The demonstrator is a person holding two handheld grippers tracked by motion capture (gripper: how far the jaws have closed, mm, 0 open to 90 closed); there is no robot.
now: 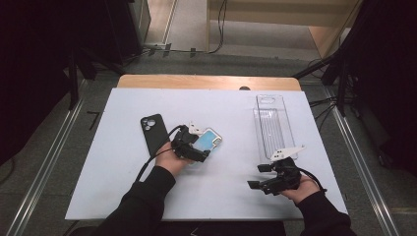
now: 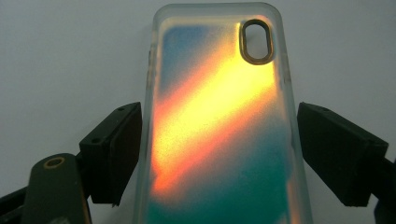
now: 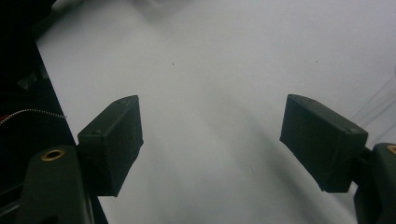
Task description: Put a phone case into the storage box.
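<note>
Left tool [image 1: 199,147]: jaws straddle the iridescent phone case [image 2: 219,126] across its width, one pad on each long side. Pads sit right at the case edges; the left gripper view leaves a thin gap on the right side, and on the left I can't tell whether the pad touches. So not clamped as far as I can see. The case lies flat on the desk [image 1: 123,196], camera cutout at the end away from the tool, roughly mid-desk and slightly left of centre.

Right tool [image 3: 212,140]: jaws wide apart, nothing between them, only bare white desk surface under them. In the high view it hangs over the near right part of the desk, held by the right hand [image 1: 300,189], pointing left.

Black phone [image 1: 153,132]: flat on the desk just left of the left tool, camera end toward the far edge, cable trailing across its near end.

Clear phone case [image 1: 273,125]: flat near the far right corner, long axis running toward the far edge, its near end just beyond the right tool's grey plate.
</note>
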